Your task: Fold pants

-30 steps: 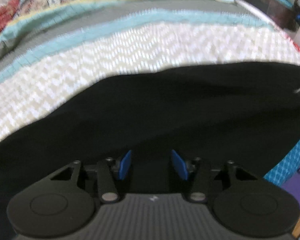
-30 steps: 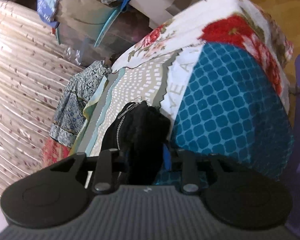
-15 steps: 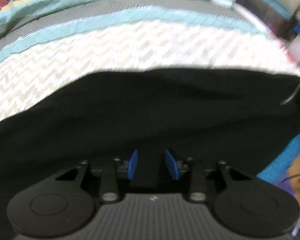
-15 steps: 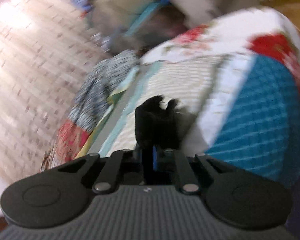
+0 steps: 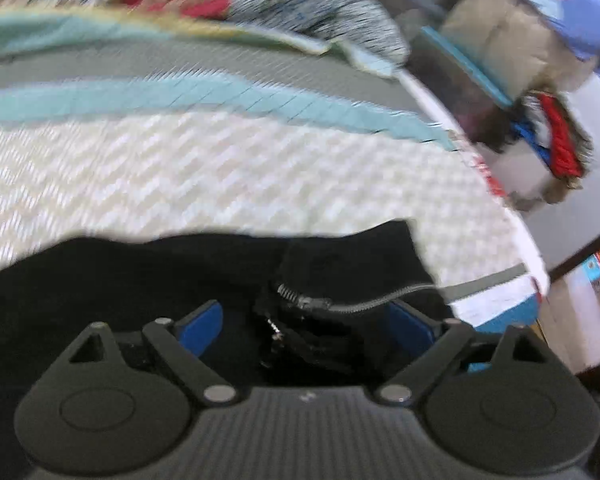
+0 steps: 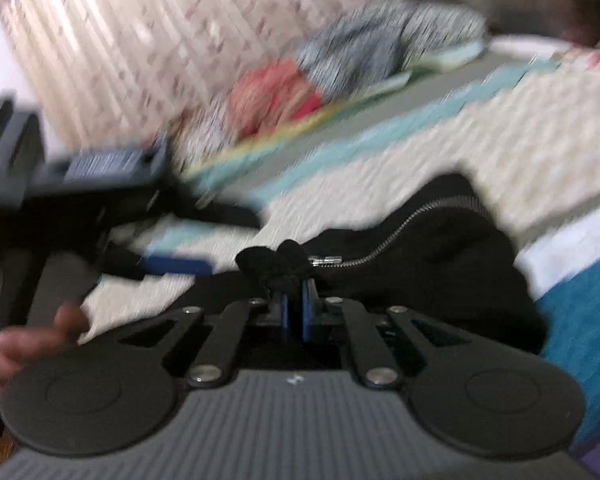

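Black pants lie on the bed, and their zipper end is bunched up between the blue pads of my left gripper. Its jaws are opening wide and the left pad stands off the cloth. My right gripper is shut on a small tuft of the black pants, just beside the zipper. In the right wrist view my left gripper hovers close by on the left, one blue pad showing. A hand shows at the lower left edge.
The bedspread is cream chevron with teal and grey stripes. Crumpled clothes lie along its far side. Boxes and bags stand beyond the bed's right edge. A pleated curtain hangs behind. The bed's near side is blue-patterned.
My left gripper went from nearly shut on the pants to wide open and tilted up. My right gripper swung the zipper end across the bed to the left gripper, staying shut on it.
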{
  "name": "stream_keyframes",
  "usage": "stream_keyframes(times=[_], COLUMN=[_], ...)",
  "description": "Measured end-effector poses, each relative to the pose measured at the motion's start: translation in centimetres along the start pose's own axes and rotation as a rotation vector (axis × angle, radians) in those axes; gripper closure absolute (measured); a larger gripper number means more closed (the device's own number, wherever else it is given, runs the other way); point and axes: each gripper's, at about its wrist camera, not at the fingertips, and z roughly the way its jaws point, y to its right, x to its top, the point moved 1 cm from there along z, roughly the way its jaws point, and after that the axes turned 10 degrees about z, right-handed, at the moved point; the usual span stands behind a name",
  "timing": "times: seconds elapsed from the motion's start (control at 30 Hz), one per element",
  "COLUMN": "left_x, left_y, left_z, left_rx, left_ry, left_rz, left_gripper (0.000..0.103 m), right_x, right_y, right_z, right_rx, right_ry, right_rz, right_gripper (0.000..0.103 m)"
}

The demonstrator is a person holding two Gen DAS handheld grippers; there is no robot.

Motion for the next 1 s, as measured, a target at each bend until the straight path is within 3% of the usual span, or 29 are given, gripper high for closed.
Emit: stream_keyframes(times=[0.17, 0.3, 0.43, 0.5, 0.53, 0.57, 0.63, 0.73, 0.77, 0.83, 0.9, 0.93, 1.0], left_x=[-2.6, -3.5, -2.5, -1.9, -1.7, -1.6, -1.6, -2.3, -2.9, -3.8, -4.6, -5.1, -5.6], left_y=[-4.5, -5.9, -4.4, -3.6, -3.0, -2.6, -2.1, -1.4, -1.6, -2.4, -3.5, -4.3, -5.1], left_z=[1.1, 2.2, 3.5, 4.1, 4.3, 4.3, 2.8, -0.8, -1.5, -1.3, 0.2, 0.8, 1.0], left_rx=[0.031, -0.032, -0.124, -0.168, -0.178, -0.160, -0.112, 0.059, 0.111, 0.156, 0.158, 0.159, 0.136], left_ry=[-0.070, -0.104, -0.102, -0.105, -0.099, -0.094, -0.003, 0.175, 0.209, 0.175, 0.082, 0.046, 0.040], left_rz=[-0.137, -0.222, -0.184, -0.182, -0.166, -0.151, -0.145, -0.092, -0.080, -0.102, -0.125, -0.154, -0.195], left_gripper=[0.016, 0.016, 0.011, 0.027, 0.070, 0.080, 0.087, 0.087, 0.085, 0.080, 0.073, 0.063, 0.056], right_x=[-2.8, -3.1, -2.8, -2.4, -2.2, -2.0, -2.0, -2.2, -2.4, -2.3, -2.2, -2.0, -1.5], right_y=[-0.5, -0.4, -1.0, -0.7, -0.3, 0.0, 0.5, 1.0, 1.1, 1.2, 1.7, 2.0, 2.3], right_z=[1.8, 2.1, 0.2, -1.0, -1.5, -1.8, -2.0, -0.9, -0.7, -0.2, -0.5, -1.1, -1.9], right_rx=[-0.008, -0.046, -0.020, 0.012, 0.033, 0.055, 0.059, 0.012, -0.011, -0.016, -0.004, 0.000, 0.004], right_ry=[-0.122, -0.163, -0.109, -0.071, -0.056, -0.048, -0.050, -0.076, -0.076, -0.076, -0.054, -0.044, -0.005], right_rz=[-0.065, -0.118, -0.158, -0.138, -0.119, -0.102, -0.080, -0.056, -0.051, -0.031, 0.001, 0.015, 0.039], right_gripper=[0.094, 0.094, 0.094, 0.094, 0.094, 0.094, 0.094, 0.088, 0.082, 0.072, 0.072, 0.072, 0.072])
